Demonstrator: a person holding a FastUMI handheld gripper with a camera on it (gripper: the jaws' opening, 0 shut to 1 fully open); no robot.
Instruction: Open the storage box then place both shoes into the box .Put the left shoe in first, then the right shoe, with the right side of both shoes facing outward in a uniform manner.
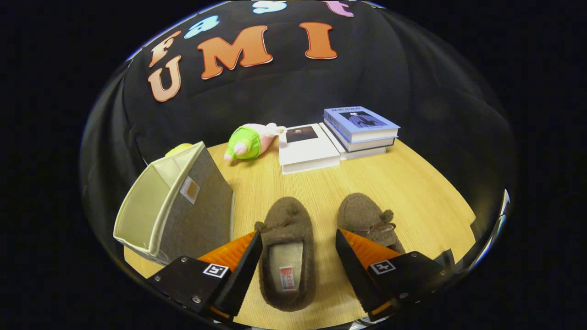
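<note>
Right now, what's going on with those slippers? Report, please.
Gripper open, jaws straddling left slipper, not pressing. Right slipper beside it. Storage box open, nothing blocking.

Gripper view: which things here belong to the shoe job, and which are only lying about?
For the job: storage box; left shoe, between the open gripper fingers; right shoe.

Lying about: plush toy; white book; blue books.

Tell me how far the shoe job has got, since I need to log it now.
Done: the storage box stands open, with no shoe seen inside. In hand: the gripper is open, its fingers either side of the nearer brown shoe on the table, not pressing it. Left: packing that shoe, then the other shoe.
</note>
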